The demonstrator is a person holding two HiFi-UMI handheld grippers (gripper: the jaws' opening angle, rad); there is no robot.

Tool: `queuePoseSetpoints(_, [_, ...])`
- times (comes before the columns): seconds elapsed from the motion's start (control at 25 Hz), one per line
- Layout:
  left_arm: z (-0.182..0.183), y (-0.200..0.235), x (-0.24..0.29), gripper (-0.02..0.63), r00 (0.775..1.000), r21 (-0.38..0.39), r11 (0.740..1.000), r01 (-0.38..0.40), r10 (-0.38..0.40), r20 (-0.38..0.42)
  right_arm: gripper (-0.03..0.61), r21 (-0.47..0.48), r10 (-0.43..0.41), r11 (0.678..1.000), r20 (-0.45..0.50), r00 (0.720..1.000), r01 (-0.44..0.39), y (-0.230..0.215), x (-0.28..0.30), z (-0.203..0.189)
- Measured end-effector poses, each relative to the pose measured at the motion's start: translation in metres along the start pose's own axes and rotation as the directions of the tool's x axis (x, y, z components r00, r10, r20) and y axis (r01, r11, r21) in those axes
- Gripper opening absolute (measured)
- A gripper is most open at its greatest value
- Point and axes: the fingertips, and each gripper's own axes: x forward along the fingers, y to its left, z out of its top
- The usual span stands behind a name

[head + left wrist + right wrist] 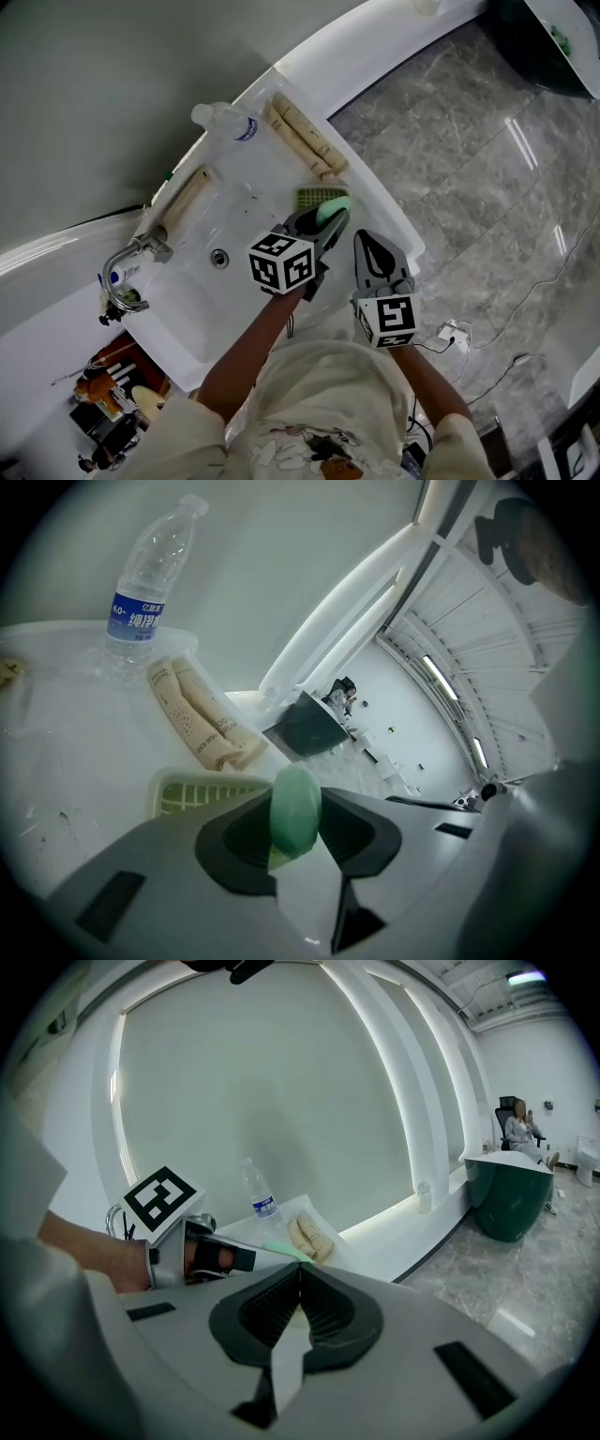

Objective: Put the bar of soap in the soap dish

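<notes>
Green soap bar [296, 803]: pinched in left gripper [300, 841], poised over green soap dish [187, 792] for release. Right gripper [298, 1279]: jaws together, empty, aside.

The head view looks steeply down from high above the soap dish [307, 197], the left gripper view faces across it from close by, and the right gripper view from farther back; all share the water bottle [228, 122].

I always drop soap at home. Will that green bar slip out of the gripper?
Likely stiff: the soap keeps its oval shape between the jaws of the left gripper. Its smooth, rounded faces may let it squirt out. Held on edge, it would probably topple once released.
</notes>
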Motion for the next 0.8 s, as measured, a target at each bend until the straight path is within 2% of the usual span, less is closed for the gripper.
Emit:
queuePoseSetpoints(0.24, [-0.006, 0.010, 0.004, 0.130, 0.999, 0.025, 0.999, -0.032, 0.032, -0.025, 0.006, 0.008, -0.005, 1.000, 0.005, 1.000, 0.005, -0.003, 0.000, 0.001])
queuePoseSetpoints(0.44, [-0.009, 0.007, 0.005, 0.132, 0.999, 0.039, 0.999, 0.002, 0.000, -0.040, 0.006, 0.013, -0.005, 1.000, -0.001, 1.000, 0.005, -0.001, -0.003, -0.003])
queuePoseSetpoints(0.6, [-0.006, 0.011, 0.002, 0.132, 0.999, 0.078, 0.996, -0.033, 0.035, -0.031, 0.006, 0.012, -0.002, 1.000, 0.001, 1.000, 0.002, 0.002, -0.003, -0.003])
queuePoseSetpoints(0.8, [-0.004, 0.017, -0.003, 0.132, 0.997, 0.078, 0.995, -0.070, 0.071, -0.016, 0.005, 0.019, -0.011, 1.000, 0.003, 1.000, 0.011, -0.001, -0.006, -0.003])
